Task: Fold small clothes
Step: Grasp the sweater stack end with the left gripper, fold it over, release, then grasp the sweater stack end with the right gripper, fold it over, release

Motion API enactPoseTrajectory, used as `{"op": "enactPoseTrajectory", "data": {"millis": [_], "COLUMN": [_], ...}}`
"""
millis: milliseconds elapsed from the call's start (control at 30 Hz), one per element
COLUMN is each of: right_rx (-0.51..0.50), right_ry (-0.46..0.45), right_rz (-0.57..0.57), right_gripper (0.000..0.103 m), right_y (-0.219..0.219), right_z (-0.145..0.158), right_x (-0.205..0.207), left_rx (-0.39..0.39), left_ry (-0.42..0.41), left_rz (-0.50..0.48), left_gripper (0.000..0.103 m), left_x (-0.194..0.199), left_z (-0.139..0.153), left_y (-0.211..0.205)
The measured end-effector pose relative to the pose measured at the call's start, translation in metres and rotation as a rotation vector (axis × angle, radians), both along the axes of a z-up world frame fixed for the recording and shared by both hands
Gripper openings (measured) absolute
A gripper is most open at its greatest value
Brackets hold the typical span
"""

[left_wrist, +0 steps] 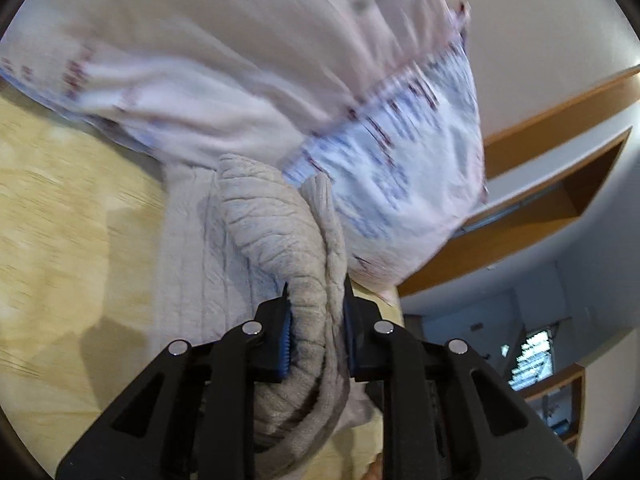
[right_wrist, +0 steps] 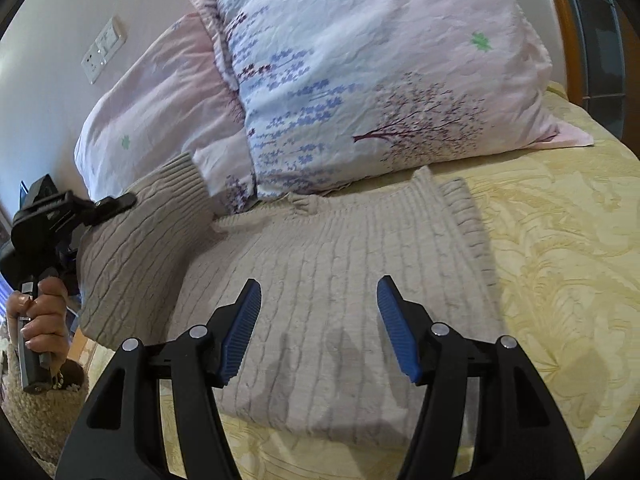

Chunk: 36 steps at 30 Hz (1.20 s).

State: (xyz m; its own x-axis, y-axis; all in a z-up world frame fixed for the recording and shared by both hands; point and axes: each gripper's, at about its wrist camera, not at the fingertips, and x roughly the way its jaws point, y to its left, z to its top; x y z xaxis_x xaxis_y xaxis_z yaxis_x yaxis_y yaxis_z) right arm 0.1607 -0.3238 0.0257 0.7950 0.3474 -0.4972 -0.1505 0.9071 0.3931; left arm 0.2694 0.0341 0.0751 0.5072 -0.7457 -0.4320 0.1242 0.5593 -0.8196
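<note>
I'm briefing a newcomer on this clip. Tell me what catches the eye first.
First, the beige knitted sweater spread on the yellow bedspread, filling the middle of the right wrist view. The left gripper is clamped on a bunched fold of it, lifted at the left edge. Behind, a flowered pillow leans by the headboard; the right gripper hovers open above the sweater.

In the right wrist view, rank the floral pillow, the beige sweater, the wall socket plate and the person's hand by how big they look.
1. beige sweater and floral pillow: alike, unranked
2. person's hand
3. wall socket plate
</note>
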Motion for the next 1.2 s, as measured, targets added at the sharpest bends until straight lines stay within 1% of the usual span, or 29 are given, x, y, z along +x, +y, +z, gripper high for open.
{"op": "enactPoseTrajectory", "data": {"millis": [67, 133, 233, 300, 333, 367, 400, 433, 467, 500, 533, 567, 633, 667, 733, 767, 800, 867, 933, 967, 1067, 1133, 1200], "right_rx": [0.005, 0.008, 0.035, 0.06, 0.072, 0.079, 0.088, 0.1, 0.114, 0.134, 0.172, 0.202, 0.274, 0.322, 0.379, 0.407, 0.416, 0.397, 0.369, 0.367, 0.347, 0.352, 0.362], "right_ry": [-0.003, -0.003, 0.003, 0.007, 0.008, 0.008, 0.006, 0.002, 0.0, 0.001, 0.007, 0.016, 0.062, 0.1, 0.178, 0.232, 0.275, 0.347, 0.387, 0.399, 0.426, 0.425, 0.411], "right_rz": [-0.019, -0.041, -0.087, -0.108, -0.118, -0.121, -0.121, -0.118, -0.109, -0.095, -0.069, -0.046, 0.021, 0.066, 0.13, 0.157, 0.168, 0.167, 0.164, 0.18, 0.235, 0.268, 0.273], "right_gripper": [0.062, 0.062, 0.062, 0.062, 0.062, 0.062, 0.062, 0.062, 0.062, 0.062, 0.062, 0.062, 0.063, 0.063, 0.063, 0.063, 0.063, 0.063, 0.063, 0.063, 0.062, 0.057, 0.057], "right_y": [-0.008, -0.017, -0.037, -0.048, -0.053, -0.057, -0.06, -0.063, -0.064, -0.065, -0.066, -0.066, -0.064, -0.061, -0.053, -0.048, -0.044, -0.036, -0.031, -0.027, -0.016, -0.008, -0.004], "right_z": [0.0, -0.001, -0.002, -0.003, -0.002, -0.001, 0.001, 0.004, 0.006, 0.009, 0.011, 0.013, 0.012, 0.01, 0.003, -0.003, -0.008, -0.016, -0.022, -0.025, -0.03, -0.031, -0.031], "right_x": [-0.003, -0.005, -0.009, -0.011, -0.012, -0.012, -0.013, -0.013, -0.013, -0.011, -0.008, -0.005, 0.005, 0.013, 0.027, 0.034, 0.039, 0.046, 0.046, 0.046, 0.046, 0.051, 0.058], "left_rx": [0.001, 0.022, 0.061, 0.077, 0.058, 0.014, -0.025, -0.042, -0.042, -0.027, -0.008, 0.029, 0.12, 0.191, 0.271, 0.305, 0.318, 0.325, 0.327, 0.328, 0.328, 0.318, 0.308], "left_ry": [-0.004, -0.001, 0.042, 0.059, 0.067, 0.066, 0.062, 0.048, 0.018, -0.018, -0.051, -0.088, -0.12, -0.126, -0.104, -0.065, -0.03, 0.025, 0.039, 0.038, 0.031, 0.035, 0.042], "left_rz": [-0.042, -0.074, -0.14, -0.19, -0.213, -0.25, -0.283, -0.303, -0.305, -0.291, -0.269, -0.226, -0.133, -0.073, -0.019, -0.006, -0.014, -0.044, -0.069, -0.078, -0.11, -0.13, -0.148], "left_gripper": [0.019, 0.019, 0.02, 0.024, 0.024, 0.024, 0.025, 0.03, 0.039, 0.044, 0.054, 0.064, 0.072, 0.073, 0.074, 0.074, 0.074, 0.074, 0.073, 0.073, 0.073, 0.072, 0.07], "left_x": [0.002, 0.002, 0.003, 0.003, 0.001, -0.001, -0.002, -0.006, -0.01, -0.015, -0.019, -0.024, -0.027, -0.028, -0.024, -0.021, -0.019, -0.018, -0.018, -0.02, -0.023, -0.022, -0.023], "left_z": [-0.002, -0.009, -0.029, -0.038, -0.041, -0.041, -0.039, -0.033, -0.026, -0.017, -0.01, -0.002, 0.005, 0.005, -0.001, -0.011, -0.02, -0.039, -0.05, -0.053, -0.06, -0.062, -0.064], "left_y": [-0.032, -0.061, -0.103, -0.122, -0.128, -0.13, -0.13, -0.127, -0.12, -0.111, -0.101, -0.087, -0.06, -0.045, -0.03, -0.022, -0.019, -0.018, -0.024, -0.028, -0.038, -0.043, -0.047]}}
